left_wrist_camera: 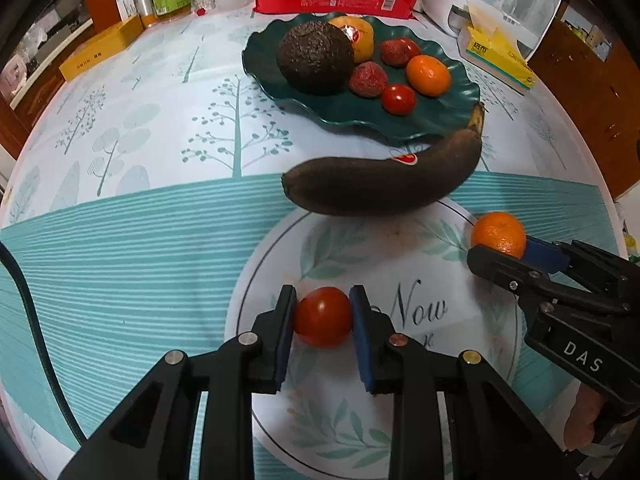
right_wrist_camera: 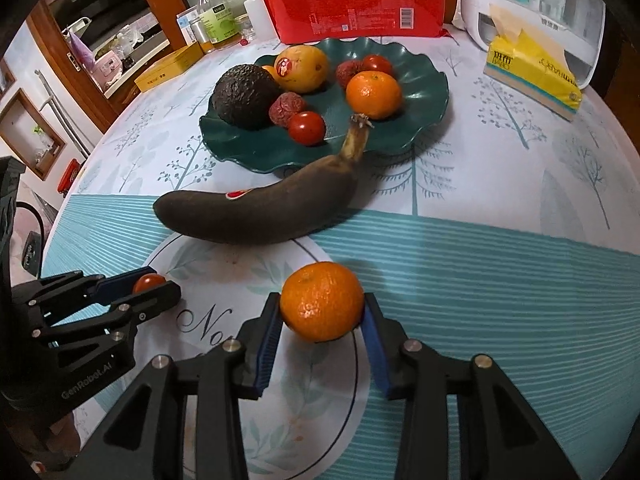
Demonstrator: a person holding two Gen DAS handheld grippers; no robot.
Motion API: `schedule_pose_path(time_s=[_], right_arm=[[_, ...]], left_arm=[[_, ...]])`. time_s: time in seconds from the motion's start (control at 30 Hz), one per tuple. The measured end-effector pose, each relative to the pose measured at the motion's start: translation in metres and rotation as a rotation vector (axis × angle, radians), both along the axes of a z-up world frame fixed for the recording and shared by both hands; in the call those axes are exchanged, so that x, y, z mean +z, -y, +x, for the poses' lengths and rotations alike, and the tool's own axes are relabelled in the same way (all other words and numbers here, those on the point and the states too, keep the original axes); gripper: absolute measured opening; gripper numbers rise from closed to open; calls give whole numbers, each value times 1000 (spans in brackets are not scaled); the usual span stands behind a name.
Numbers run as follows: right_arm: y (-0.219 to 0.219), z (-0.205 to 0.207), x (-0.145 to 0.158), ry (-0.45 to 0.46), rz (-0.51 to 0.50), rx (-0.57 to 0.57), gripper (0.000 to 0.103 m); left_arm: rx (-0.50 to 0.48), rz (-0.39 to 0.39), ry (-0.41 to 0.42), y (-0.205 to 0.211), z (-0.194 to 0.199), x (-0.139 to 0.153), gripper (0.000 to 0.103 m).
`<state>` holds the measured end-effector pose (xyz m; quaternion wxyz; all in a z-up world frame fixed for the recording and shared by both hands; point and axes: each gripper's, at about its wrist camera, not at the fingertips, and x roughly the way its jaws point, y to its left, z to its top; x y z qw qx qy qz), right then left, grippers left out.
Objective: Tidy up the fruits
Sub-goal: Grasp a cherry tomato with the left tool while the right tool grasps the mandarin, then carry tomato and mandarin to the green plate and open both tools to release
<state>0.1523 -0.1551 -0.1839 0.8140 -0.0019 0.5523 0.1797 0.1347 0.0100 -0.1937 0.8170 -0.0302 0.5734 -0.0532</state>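
A: Left gripper (left_wrist_camera: 323,316): fingers clamped on the small tomato (left_wrist_camera: 323,317), one blue pad on each flank. It sits low over the pale printed mat (left_wrist_camera: 400,264) on the worktop (left_wrist_camera: 120,240).

B: Right gripper (right_wrist_camera: 320,312): fingers pressed either side of the mandarin (right_wrist_camera: 321,301), at the mat's edge. Squeezing across the middle probably keeps round fruit from rolling out.

A: Green wavy plate (left_wrist_camera: 440,120) sits further back and already carries an avocado (left_wrist_camera: 315,57), another mandarin, another tomato, lychees, a yellow fruit. Likely the collecting point.

B: Blackened banana (right_wrist_camera: 260,212) lies between mat and plate, stem resting on the plate's rim. Not yet gathered.

A: Judgement: both held fruits go to the plate; carry them over the banana, not through it.
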Motion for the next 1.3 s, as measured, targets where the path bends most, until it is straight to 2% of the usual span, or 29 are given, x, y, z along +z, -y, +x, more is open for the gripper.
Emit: schedule_pose_path(time_s=[0.2, 0.37, 0.57, 0.8, 0.93, 1.0, 1.07, 1.17, 1.3], right_arm=[[1, -7, 13, -3, 26, -10, 39], [4, -15, 45, 28, 45, -17, 39], [5, -13, 114, 159, 13, -1, 39], [14, 13, 219, 329, 20, -6, 39], [12, 40, 266, 395, 21, 2, 39], [8, 57, 278, 418, 14, 9, 39], [2, 69, 284, 438, 3, 14, 39], [-6, 90, 275, 446, -16, 17, 39], [-12, 120, 229, 367, -29, 12, 39]], left_arm=[[-33, 0, -1, 5, -3, 22, 25], [-50, -69, 13, 4, 5, 62, 25], [-113, -120, 82, 0, 29, 131, 25], [-145, -107, 195, -7, 71, 222, 25], [-183, -102, 186, -4, 102, 251, 25], [-195, -74, 195, -1, 121, 262, 25], [-201, -49, 214, 2, 140, 266, 25], [-188, -23, 224, 5, 171, 262, 25], [-178, -13, 188, 11, 208, 225, 25]])
